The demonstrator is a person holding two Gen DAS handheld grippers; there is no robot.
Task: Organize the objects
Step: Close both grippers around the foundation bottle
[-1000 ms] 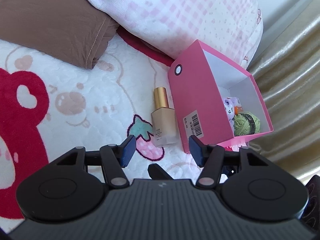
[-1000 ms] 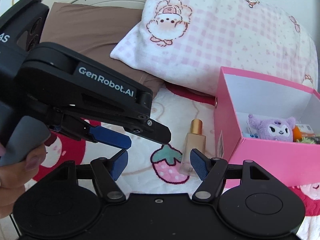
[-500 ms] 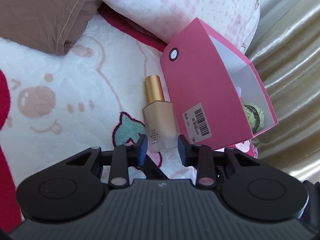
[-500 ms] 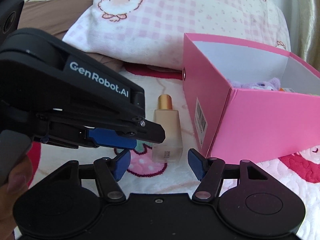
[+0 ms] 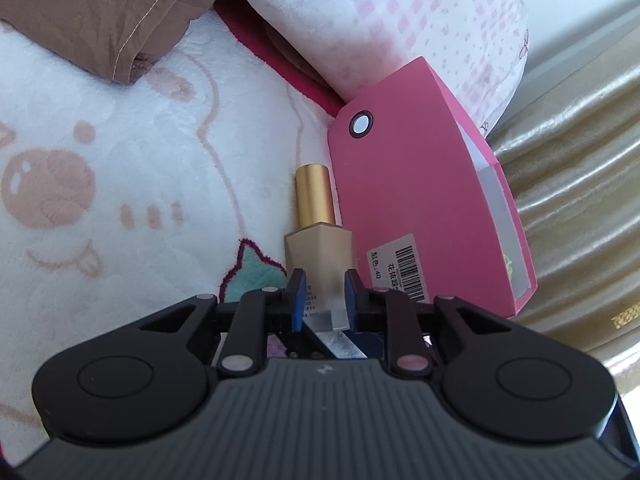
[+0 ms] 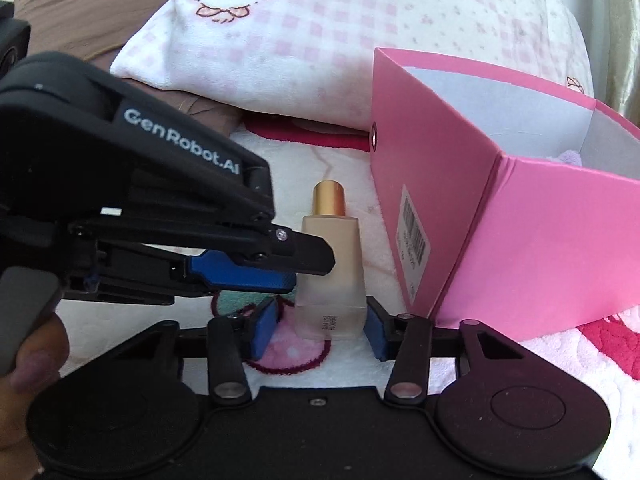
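A beige foundation bottle (image 5: 318, 248) with a gold cap lies on the bed blanket beside a pink box (image 5: 420, 216). My left gripper (image 5: 323, 296) is shut on the bottle's base, its blue pads against both sides. In the right wrist view the bottle (image 6: 332, 264) lies between my right gripper's (image 6: 320, 330) open fingers, and the left gripper (image 6: 240, 268) reaches in from the left onto it. The pink box (image 6: 520, 248) stands to the right, with a purple plush toy (image 6: 570, 157) just showing inside.
A pink checked pillow (image 6: 340, 40) and a brown pillow (image 5: 92, 12) lie behind the bottle and box. A gold curtain (image 5: 580, 220) hangs right of the box. The white blanket (image 5: 140, 160) has pig and strawberry prints.
My left gripper has moved forward and closed from open onto the bottle's base. My right gripper has come closer, its open fingers now on either side of the bottle.
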